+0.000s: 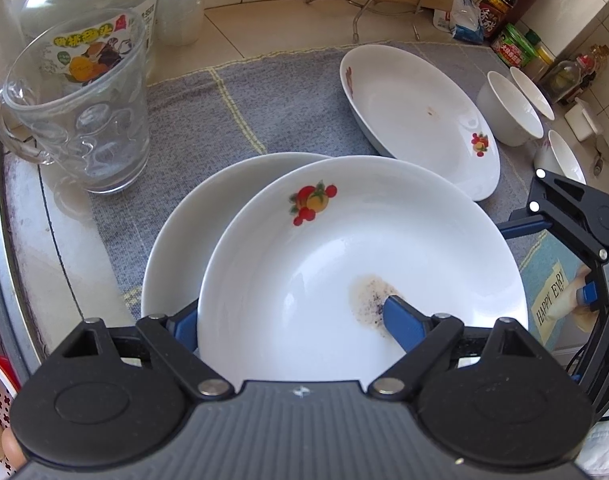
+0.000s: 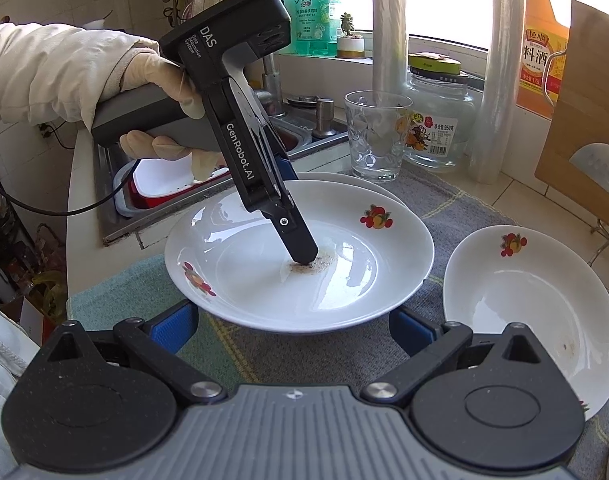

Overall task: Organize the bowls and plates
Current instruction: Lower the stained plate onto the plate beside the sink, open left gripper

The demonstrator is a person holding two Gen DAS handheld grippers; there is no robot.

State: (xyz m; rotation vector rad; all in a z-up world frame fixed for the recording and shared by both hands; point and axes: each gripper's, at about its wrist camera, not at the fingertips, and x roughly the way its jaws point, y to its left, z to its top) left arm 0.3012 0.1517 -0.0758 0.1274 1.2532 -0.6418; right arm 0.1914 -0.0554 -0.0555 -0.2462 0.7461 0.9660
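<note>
The left gripper (image 1: 292, 316) straddles the near rim of the top plate (image 1: 344, 248), jaws apart and not clenched; glazed, stiff, slippery and breakable, it wants a firm rim pinch.

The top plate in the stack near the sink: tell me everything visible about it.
The top plate is a deep, glossy white dish, ceramic by its look, with fruit prints on its inner wall. A brownish speckled stain sits at its centre. It rests upright, offset on a second white plate, over a grey cloth. The left gripper straddles its rim with jaws apart: one finger inside on the stain, one outside.
</note>
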